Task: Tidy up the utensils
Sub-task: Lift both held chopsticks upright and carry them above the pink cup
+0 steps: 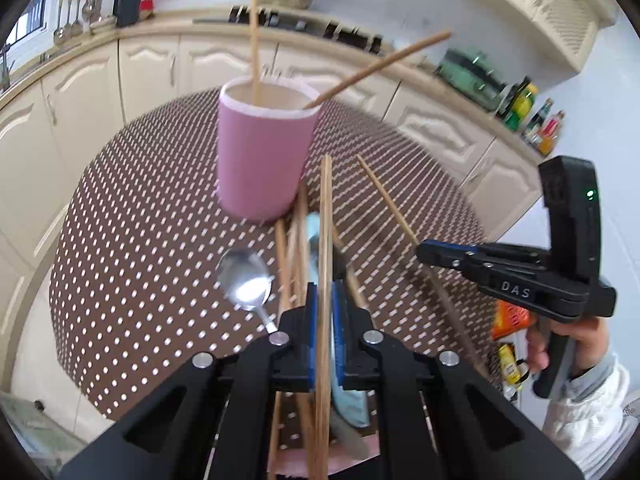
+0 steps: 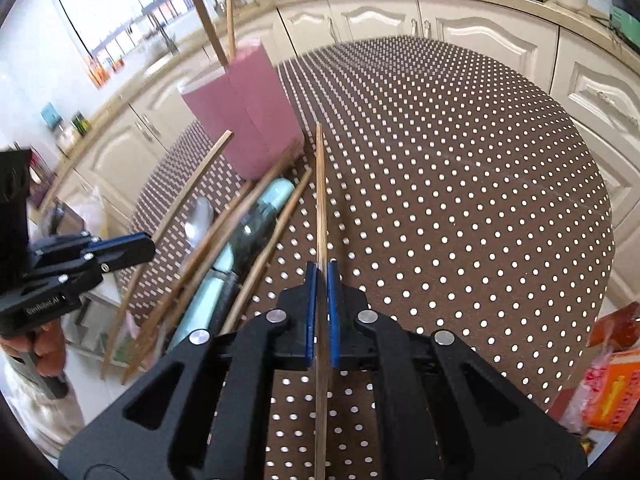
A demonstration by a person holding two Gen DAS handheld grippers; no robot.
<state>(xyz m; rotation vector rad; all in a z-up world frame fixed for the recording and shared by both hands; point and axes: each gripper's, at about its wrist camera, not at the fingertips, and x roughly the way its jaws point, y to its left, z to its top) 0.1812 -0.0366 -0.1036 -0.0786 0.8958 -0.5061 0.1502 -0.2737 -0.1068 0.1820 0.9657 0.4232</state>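
Nearest the lens in the left wrist view, the left gripper [image 1: 324, 300] was seen with its blue pads [image 1: 311, 320] closed tight on a single wooden chopstick [image 1: 325, 216]. The stick was held upright between the pads, its tip reaching toward the base of the pink cup [image 1: 262, 152]. In the right wrist view, the right gripper [image 2: 322, 280] was likewise clamped on a second chopstick [image 2: 320, 200], which ran straight out from the pads toward the cup.

The pink cup was stood upright on the brown dotted tablecloth [image 1: 140, 220], and two chopsticks [image 1: 253, 40] were already propped inside it, leaning apart above its rim. On the near side of the cup, a loose heap of chopsticks [image 2: 208, 248] was laid over a pale blue-handled utensil [image 2: 276, 196]. A metal spoon [image 1: 246, 278] was set beside that heap, bowl facing up, on the side away from the right gripper.

Both grippers were angled steeply down at the table. The right gripper was held beside the heap by a hand [image 1: 576, 344] wrapped around its handle, a pale sleeve [image 1: 588, 408] showing at the wrist.
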